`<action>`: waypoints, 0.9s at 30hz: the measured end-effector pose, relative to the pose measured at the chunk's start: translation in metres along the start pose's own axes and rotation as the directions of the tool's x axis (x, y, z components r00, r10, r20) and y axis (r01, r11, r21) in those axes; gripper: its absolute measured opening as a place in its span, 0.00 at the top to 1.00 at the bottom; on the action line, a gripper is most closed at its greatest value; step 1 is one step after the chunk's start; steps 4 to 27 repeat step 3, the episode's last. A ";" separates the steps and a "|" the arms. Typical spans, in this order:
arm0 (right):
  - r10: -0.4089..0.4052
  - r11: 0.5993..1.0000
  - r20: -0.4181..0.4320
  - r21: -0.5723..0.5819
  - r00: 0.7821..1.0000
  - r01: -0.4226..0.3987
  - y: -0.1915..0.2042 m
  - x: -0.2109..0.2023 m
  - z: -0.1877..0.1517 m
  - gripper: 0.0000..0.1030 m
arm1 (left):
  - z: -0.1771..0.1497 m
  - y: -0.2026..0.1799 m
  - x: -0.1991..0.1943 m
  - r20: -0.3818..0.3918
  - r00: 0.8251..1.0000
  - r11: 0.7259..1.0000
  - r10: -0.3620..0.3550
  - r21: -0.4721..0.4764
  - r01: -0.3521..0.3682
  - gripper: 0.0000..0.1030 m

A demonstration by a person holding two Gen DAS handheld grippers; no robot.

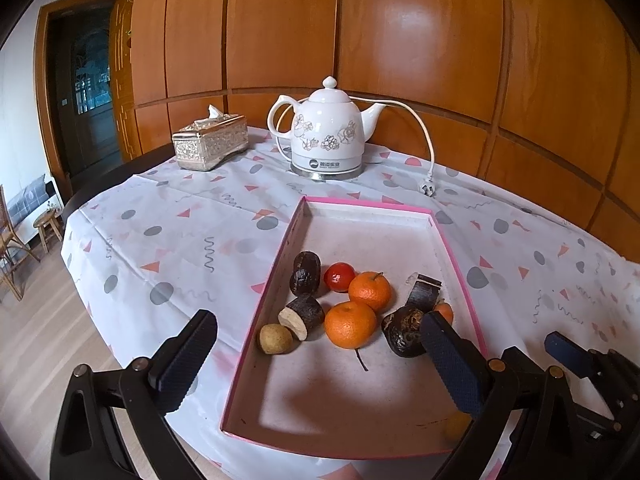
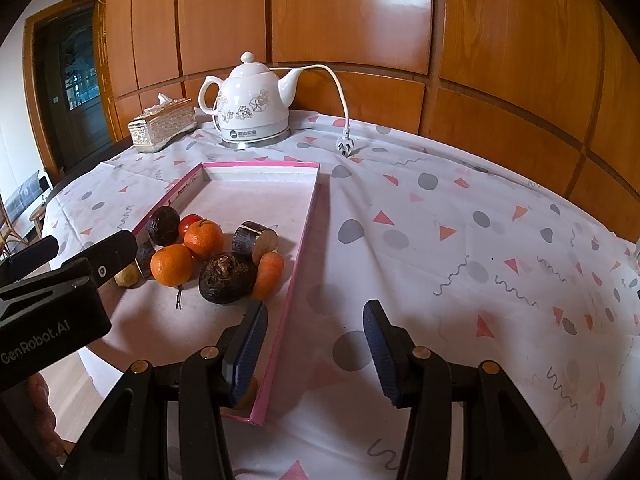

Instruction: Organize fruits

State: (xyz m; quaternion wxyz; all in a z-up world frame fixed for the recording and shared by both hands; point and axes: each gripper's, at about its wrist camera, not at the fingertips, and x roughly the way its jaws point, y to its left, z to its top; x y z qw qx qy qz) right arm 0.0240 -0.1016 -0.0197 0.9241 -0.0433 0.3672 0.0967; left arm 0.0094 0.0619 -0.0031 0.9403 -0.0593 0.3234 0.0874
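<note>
The fruits sit bunched in the near half of the pink-rimmed tray (image 1: 438, 240): two oranges (image 1: 351, 324), a small red fruit (image 1: 339, 277), dark cut pieces (image 1: 301, 317), a dark knobbly root (image 2: 227, 278), a carrot-coloured piece (image 2: 269, 274) touching it, and a small tan one (image 1: 275, 338) by the left wall. The far half of the tray is bare. Nothing lies loose on the patterned tablecloth (image 2: 460, 216), so your step, as I judge it, is either finished or about to begin.

Your left gripper (image 1: 320, 364) hovers over the tray's near end with its jaws wide apart and nothing between them; one finger hangs outside the left wall, the other just in front of the dark root. Your right gripper (image 2: 314, 344) stands apart too, empty, straddling the tray's right wall.

If you rearrange, take an outer piece first, and the nearer orange offers the clearest approach. Close across its middle, since round skin may roll. Keep the right-hand finger clear of the wall so the light tray does not shift. The kettle (image 1: 326, 130) and tissue box (image 1: 210, 142) stand well apart.
</note>
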 end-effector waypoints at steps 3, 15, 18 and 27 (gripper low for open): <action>-0.002 1.000 0.000 0.010 1.000 0.002 -0.004 0.000 0.000 0.51 | 0.000 0.001 0.002 -0.015 1.000 1.000 -0.008 -0.012 0.008 0.01; -0.002 1.000 0.000 0.010 1.000 0.002 -0.004 0.000 0.000 0.51 | 0.000 0.001 0.002 -0.015 1.000 1.000 -0.008 -0.012 0.008 0.01; -0.002 1.000 0.000 0.010 1.000 0.002 -0.004 0.000 0.000 0.51 | 0.000 0.001 0.002 -0.015 1.000 1.000 -0.008 -0.012 0.008 0.01; -0.002 1.000 0.000 0.010 1.000 0.002 -0.004 0.000 0.000 0.51 | 0.000 0.001 0.002 -0.015 1.000 1.000 -0.008 -0.012 0.008 0.01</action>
